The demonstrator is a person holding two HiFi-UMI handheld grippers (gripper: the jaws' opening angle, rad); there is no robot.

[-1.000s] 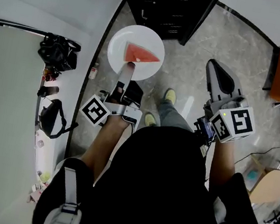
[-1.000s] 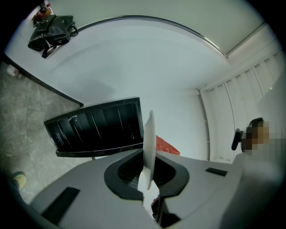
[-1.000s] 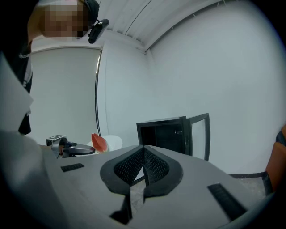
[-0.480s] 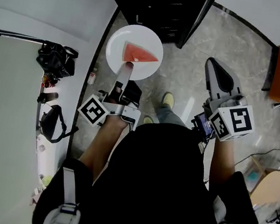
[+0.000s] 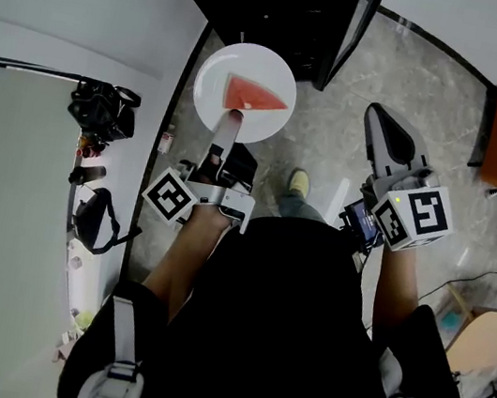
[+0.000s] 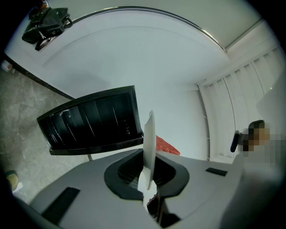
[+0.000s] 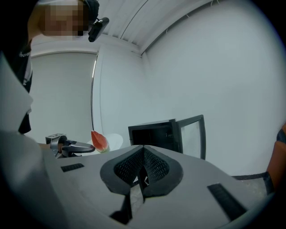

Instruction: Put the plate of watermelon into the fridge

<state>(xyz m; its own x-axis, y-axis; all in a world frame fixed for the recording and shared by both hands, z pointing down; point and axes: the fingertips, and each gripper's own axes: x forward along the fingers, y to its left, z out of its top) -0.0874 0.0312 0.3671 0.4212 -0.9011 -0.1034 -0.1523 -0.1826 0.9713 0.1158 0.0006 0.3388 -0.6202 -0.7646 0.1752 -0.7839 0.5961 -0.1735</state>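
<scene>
The left gripper [image 5: 229, 123], clamped on the plate's [image 5: 218, 81] near rim, holds the watermelon slice [image 5: 253, 97] just before the open fridge [image 5: 274, 2] straight ahead, while the right gripper [image 5: 379, 123], jaws together on nothing, hangs aside.

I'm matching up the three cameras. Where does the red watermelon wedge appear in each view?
Head view: the red watermelon wedge is at upper centre, on the round white plate.
Left gripper view: the wedge is low, just right of the edge-on plate.
Right gripper view: the wedge is small, left of centre.
Shared landmark: the open black fridge.
</scene>
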